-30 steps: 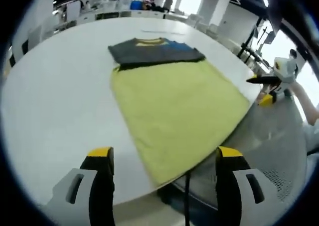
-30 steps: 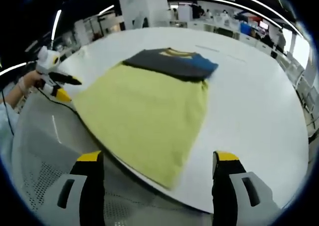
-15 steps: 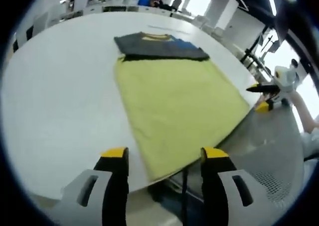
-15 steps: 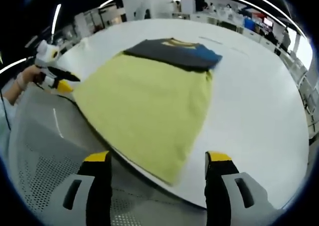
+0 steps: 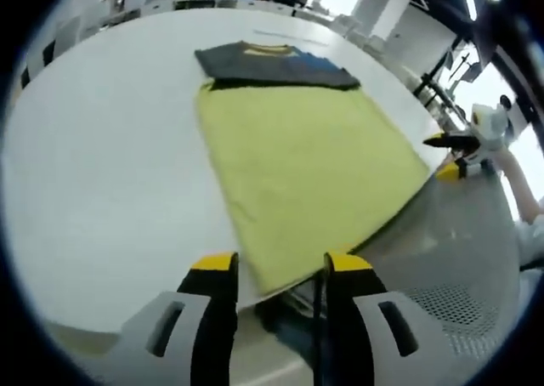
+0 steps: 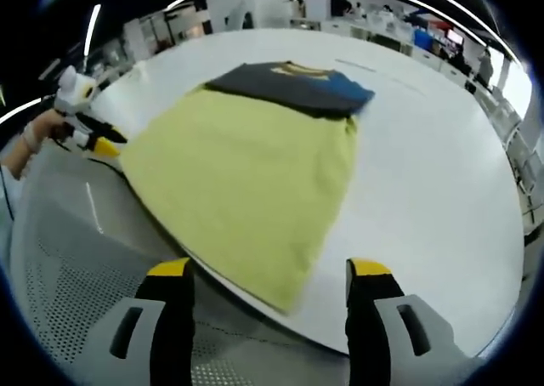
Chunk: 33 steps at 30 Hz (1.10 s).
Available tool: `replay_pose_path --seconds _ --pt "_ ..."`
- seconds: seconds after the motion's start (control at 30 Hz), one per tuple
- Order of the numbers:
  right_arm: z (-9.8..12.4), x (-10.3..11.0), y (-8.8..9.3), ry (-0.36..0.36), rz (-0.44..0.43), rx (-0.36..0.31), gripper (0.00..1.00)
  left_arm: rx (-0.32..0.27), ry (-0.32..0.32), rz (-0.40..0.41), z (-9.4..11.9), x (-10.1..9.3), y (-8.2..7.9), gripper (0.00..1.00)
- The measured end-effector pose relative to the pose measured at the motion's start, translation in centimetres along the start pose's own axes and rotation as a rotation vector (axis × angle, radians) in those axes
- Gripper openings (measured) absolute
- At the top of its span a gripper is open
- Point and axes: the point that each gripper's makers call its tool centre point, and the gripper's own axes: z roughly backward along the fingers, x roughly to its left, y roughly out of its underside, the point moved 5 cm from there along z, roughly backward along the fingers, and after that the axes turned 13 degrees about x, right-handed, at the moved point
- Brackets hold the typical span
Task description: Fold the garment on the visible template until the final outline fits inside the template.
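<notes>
A dark grey folded garment (image 5: 272, 65) (image 6: 293, 87) with blue and yellow patches lies at the far end of the yellow-green template (image 5: 306, 156) (image 6: 246, 173) on the round white table (image 5: 102, 165) (image 6: 442, 182). My left gripper (image 5: 280, 265) hovers off the table's near edge, open, with the template's near corner showing between its jaws. My right gripper (image 6: 270, 269) is open too, in front of the template's other near corner. Each gripper also shows from the side in the other's view, the right gripper (image 5: 455, 152) and the left gripper (image 6: 89, 135), both at the table edge and held by a hand.
A grey perforated surface (image 5: 459, 258) (image 6: 68, 267) lies below the table's near edge. A dark cable (image 5: 316, 326) hangs under the edge. Desks and people stand far behind the table.
My left gripper's jaws have drawn noticeably closer together. The right gripper's jaws have narrowed slightly. Both views have edged toward the template's near corners; garment and template lie as before.
</notes>
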Motion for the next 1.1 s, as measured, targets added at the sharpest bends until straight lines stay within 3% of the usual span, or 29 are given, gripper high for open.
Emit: replay_pose_path --seconds 0.23,0.53,0.8,1.0,1.1 --pt "0.0 -0.2 0.3 0.008 -0.002 0.019 0.70 0.012 -0.003 0.000 0.1 0.1 0.2 0.26" --pt "-0.3 -0.3 0.6 0.017 -0.017 0.053 0.62 0.035 -0.005 0.008 -0.1 0.2 0.6 0.24" --pt "-0.9 -0.7 1.6 0.027 -0.038 0.133 0.59 0.033 -0.007 0.014 0.0 0.4 0.7 0.21" --pt "-1.0 -1.0 2.0 0.033 -0.058 0.157 0.48 0.036 -0.005 0.009 -0.1 0.2 0.8 0.19" --pt "-1.3 -0.9 2.3 0.027 -0.063 0.186 0.47 0.040 -0.005 0.005 -0.2 0.2 0.7 0.19"
